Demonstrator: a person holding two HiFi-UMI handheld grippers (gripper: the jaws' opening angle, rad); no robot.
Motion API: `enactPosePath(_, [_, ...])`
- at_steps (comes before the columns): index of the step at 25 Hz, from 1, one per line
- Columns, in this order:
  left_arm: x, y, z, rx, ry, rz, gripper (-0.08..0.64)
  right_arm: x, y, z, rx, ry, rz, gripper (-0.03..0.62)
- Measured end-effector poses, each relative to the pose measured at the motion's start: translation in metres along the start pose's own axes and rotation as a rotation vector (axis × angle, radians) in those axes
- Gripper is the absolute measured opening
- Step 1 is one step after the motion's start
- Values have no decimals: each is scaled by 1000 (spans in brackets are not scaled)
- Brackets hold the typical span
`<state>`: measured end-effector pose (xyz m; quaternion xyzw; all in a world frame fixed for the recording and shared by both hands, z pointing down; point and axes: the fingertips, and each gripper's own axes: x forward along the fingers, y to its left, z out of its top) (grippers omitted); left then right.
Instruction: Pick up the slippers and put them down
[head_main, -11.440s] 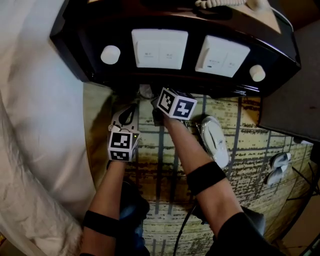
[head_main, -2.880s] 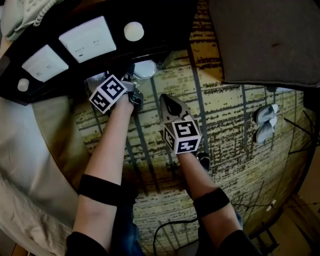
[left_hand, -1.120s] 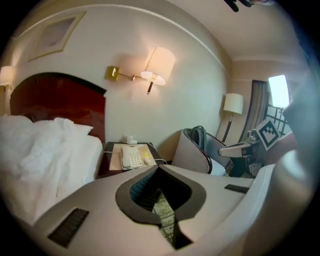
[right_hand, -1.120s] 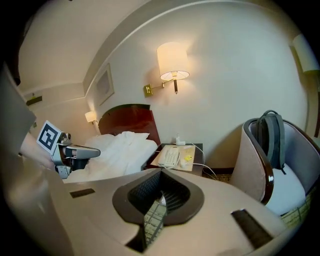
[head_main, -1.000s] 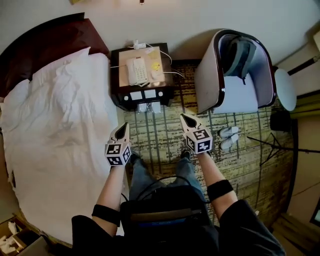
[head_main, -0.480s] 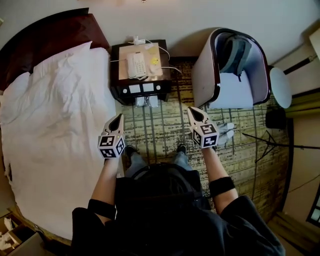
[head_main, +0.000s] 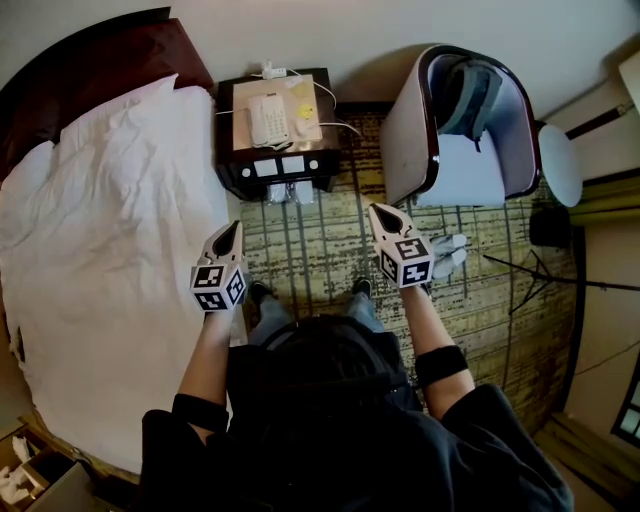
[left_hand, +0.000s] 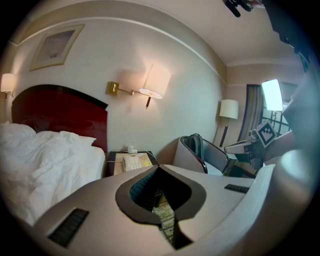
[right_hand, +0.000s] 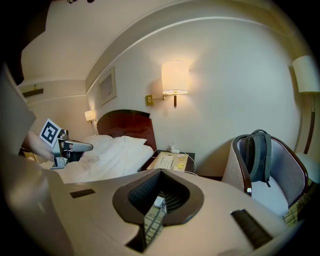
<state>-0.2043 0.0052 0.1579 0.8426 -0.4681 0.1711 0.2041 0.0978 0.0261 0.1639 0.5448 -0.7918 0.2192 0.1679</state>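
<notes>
Two grippers, both clenched shut and empty, above patterned carpet (head_main: 320, 250): left gripper (head_main: 231, 228) beside white bed (head_main: 100, 220), right gripper (head_main: 379, 211) near armchair (head_main: 410, 140). White slippers (head_main: 290, 192) on carpet, just before dark nightstand (head_main: 228, 165).

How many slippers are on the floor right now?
4: two slippers side by side in front of the nightstand, two more beside the armchair, just past the right gripper. Others may be hidden under furniture.
</notes>
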Motion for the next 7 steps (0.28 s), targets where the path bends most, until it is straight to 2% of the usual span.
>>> enactPosePath(7, [-3, 2, -3, -5, 11, -4, 3, 3, -5, -2, 9, 4, -2, 0])
